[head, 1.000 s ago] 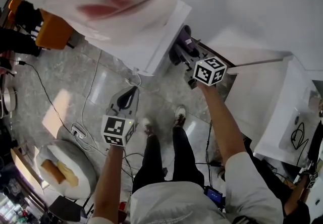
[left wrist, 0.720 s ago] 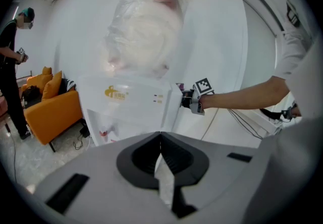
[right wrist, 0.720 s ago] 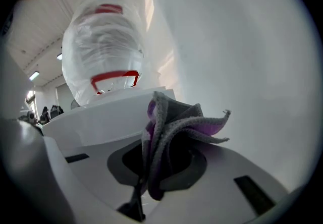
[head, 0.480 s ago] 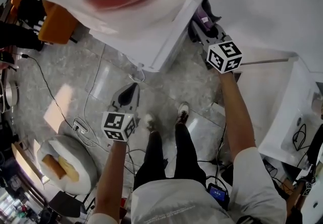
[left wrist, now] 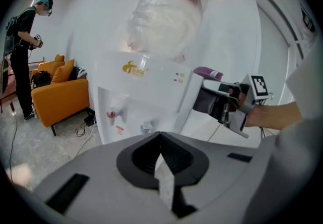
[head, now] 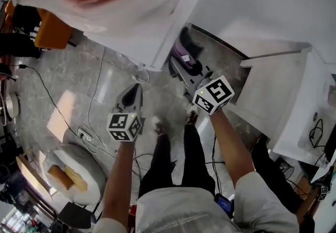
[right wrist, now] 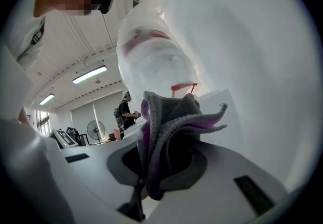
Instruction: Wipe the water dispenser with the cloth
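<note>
Right gripper point(head: 182, 63) pinches the purple cloth point(right wrist: 169, 132) so it can wipe the water dispenser point(left wrist: 146, 99) just ahead (left gripper point(left wrist: 161, 165) hangs alongside, closed and empty).

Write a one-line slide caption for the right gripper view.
Right gripper, jaws shut on a bunched grey-and-purple cloth, close beside the white water dispenser and its inverted bottle.
</note>
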A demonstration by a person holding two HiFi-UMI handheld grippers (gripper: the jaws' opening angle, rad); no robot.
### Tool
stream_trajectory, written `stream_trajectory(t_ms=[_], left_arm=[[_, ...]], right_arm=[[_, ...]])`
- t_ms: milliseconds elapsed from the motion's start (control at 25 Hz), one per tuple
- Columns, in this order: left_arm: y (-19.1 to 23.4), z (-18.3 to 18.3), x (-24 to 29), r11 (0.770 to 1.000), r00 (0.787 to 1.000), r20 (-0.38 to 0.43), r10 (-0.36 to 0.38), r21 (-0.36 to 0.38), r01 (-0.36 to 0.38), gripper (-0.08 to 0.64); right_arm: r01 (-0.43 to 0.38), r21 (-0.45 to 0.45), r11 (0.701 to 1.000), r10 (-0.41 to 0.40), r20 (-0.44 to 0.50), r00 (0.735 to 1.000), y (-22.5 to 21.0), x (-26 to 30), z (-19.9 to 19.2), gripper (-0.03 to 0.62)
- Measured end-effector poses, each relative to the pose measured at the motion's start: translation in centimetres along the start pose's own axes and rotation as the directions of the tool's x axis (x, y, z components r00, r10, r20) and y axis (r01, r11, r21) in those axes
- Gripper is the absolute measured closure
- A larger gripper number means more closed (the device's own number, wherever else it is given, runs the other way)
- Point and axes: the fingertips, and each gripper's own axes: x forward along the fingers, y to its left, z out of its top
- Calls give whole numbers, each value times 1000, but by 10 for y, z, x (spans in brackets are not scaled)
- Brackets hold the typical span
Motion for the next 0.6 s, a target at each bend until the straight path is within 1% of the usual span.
stream_trajectory(t_ms=[120, 240, 320, 400, 440, 480, 560, 600], left_arm=[[4, -13, 7, 1000, 1000, -18, 14, -22, -14, 544], [7, -20, 14, 1000, 999, -36, 12, -12, -12, 545], [9, -26, 16, 1000, 998, -55, 11, 15, -10, 543], [13, -33, 17, 999, 997, -73, 19, 41, -16, 544], [16, -35, 18, 999, 997, -74, 24, 45, -21, 544], [17, -37, 19, 999, 997, -67, 27, 40, -24, 543], [17, -39, 21, 1000, 999, -40, 15, 21, -14, 544], [15, -41, 23, 1000, 1000, -28, 6, 13, -6, 543]], right_arm=[[-4, 28, 1000, 5, -53, 999, 11, -3, -32, 538], [14, 54, 998, -5, -161, 987, 0, 1, -77, 537], [52, 84, 995, -31, -224, 974, -14, 5, -109, 537], [109, 149, 983, -68, -257, 964, -34, 7, -138, 537], [139, 201, 970, -83, -262, 962, -45, 9, -150, 537], [167, 270, 948, -95, -260, 961, -56, 10, -163, 537], [209, 408, 889, -111, -251, 962, -75, 13, -188, 537], [221, 453, 864, -114, -252, 961, -84, 14, -201, 537]])
